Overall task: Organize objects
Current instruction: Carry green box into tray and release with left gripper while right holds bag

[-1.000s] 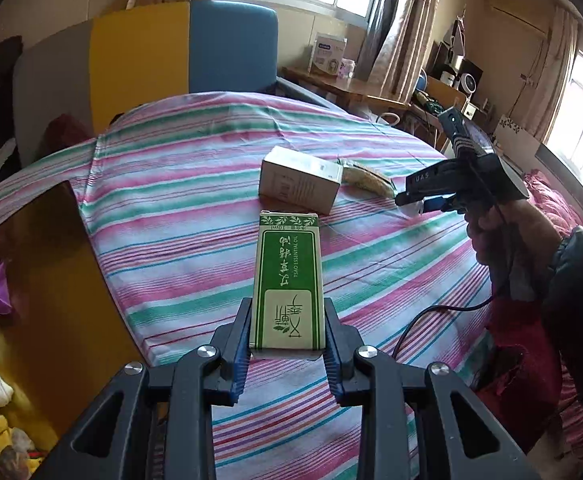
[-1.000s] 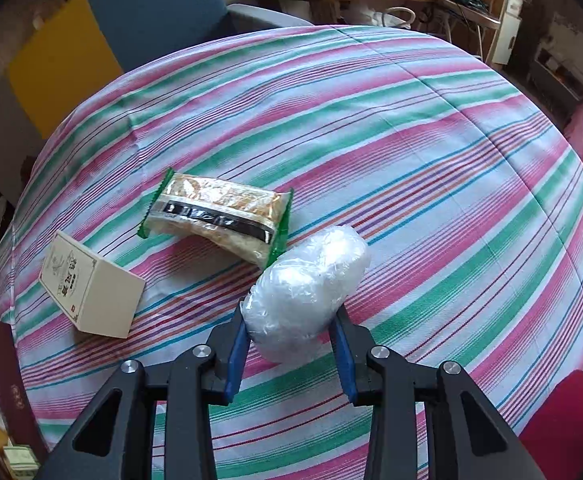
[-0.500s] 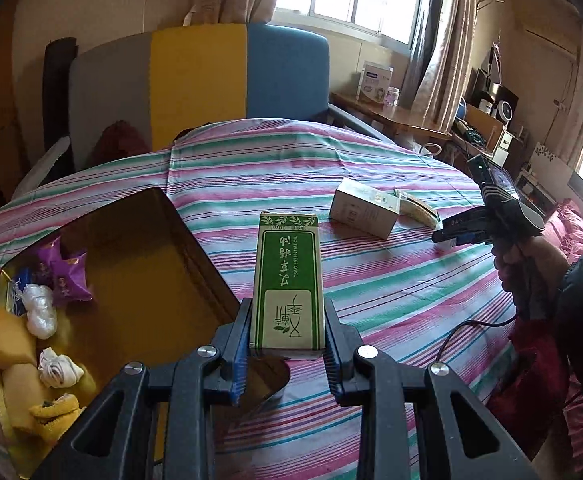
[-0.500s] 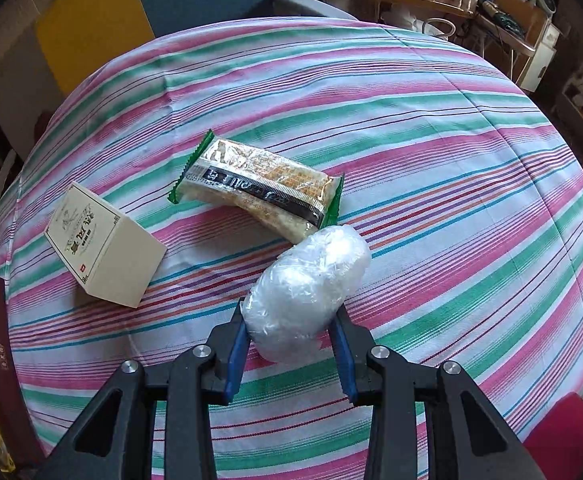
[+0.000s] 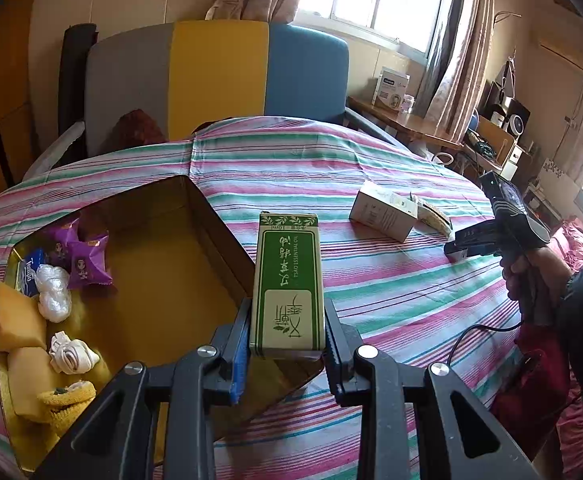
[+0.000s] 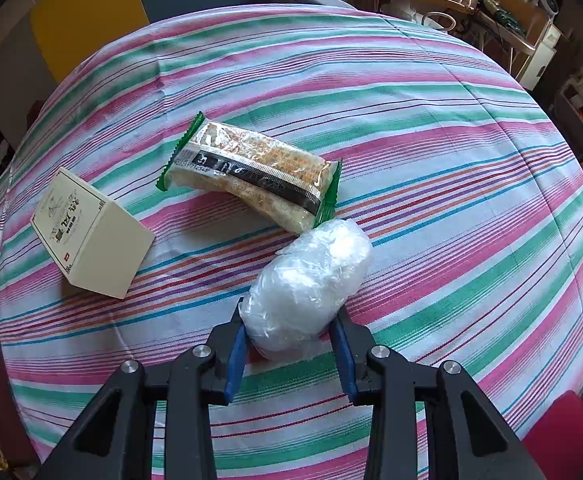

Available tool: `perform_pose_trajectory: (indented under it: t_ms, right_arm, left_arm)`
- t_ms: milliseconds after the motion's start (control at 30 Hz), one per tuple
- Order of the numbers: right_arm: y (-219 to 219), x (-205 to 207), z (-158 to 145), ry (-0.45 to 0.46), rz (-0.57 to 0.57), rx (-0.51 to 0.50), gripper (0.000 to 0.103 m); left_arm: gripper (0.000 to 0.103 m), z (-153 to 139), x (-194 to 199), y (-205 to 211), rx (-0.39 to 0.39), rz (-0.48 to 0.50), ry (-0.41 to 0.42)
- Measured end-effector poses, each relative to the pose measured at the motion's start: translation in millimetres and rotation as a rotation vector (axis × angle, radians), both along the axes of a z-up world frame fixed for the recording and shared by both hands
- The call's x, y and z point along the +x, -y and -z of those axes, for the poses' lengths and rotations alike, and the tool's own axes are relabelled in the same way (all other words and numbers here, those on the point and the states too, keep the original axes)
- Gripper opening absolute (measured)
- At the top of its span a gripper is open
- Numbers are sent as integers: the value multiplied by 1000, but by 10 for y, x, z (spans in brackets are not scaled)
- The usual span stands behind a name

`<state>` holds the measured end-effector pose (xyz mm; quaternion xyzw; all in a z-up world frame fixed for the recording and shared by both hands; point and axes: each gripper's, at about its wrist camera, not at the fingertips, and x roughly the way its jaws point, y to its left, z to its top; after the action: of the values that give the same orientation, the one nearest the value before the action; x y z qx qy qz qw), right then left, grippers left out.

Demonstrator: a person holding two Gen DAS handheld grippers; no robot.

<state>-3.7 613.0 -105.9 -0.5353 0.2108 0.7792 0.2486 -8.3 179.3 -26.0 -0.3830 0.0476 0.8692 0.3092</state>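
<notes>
Pinching a tall green-and-white carton [image 5: 287, 288] by its lower sides, the left gripper [image 5: 286, 356] holds it upright over the near right corner of a gold open tin [image 5: 211, 216]. That tin sits at the left edge of the round table, on a striped cloth [image 5: 371, 280]. Inside it, along the left wall, lie purple candy packets [image 5: 85, 258], yellow sponge-like blocks [image 5: 17, 318], small white wrapped bundles [image 5: 53, 290] and a knitted yellow piece [image 5: 65, 400].

Over on the right side of the table the right gripper [image 6: 291, 344] has its fingers clamped on a lump wrapped in clear plastic [image 6: 311, 284], pointing steeply down at the cloth. Whether the lump touches the cloth I cannot tell. Just beyond it lies a green-edged snack packet [image 6: 251, 172], its near corner right by the lump. A cream box [image 6: 91, 232] rests tilted to the left of both, apart from them. From the left gripper's side, a hand in a dark sleeve [image 5: 531, 272] is seen gripping the other tool's handle near the table's right edge.
</notes>
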Motion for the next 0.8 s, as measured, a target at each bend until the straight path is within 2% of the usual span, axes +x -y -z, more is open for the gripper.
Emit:
perform_pose_trajectory:
  t_ms: [200,533,600,700,800]
  right_arm:
    - [-29,35,-1,-3,20,-21,38]
    - [22,80,13,10,-2,5,42]
    - [80,66,5,21,-11,21,42]
    - [123,59,-8,38,-23,43,41]
    - [135,69,-20,40,-24,48,40]
  left_arm:
    - [31,0,-16,31,4,-6,1]
    - [31,21,-27,92,1,-14,15]
    - [31,7,-56,157,18,-18,27]
    - [31,-13,-209,377,83,-58,91]
    - [31,-35,-427,750,138,-158,125]
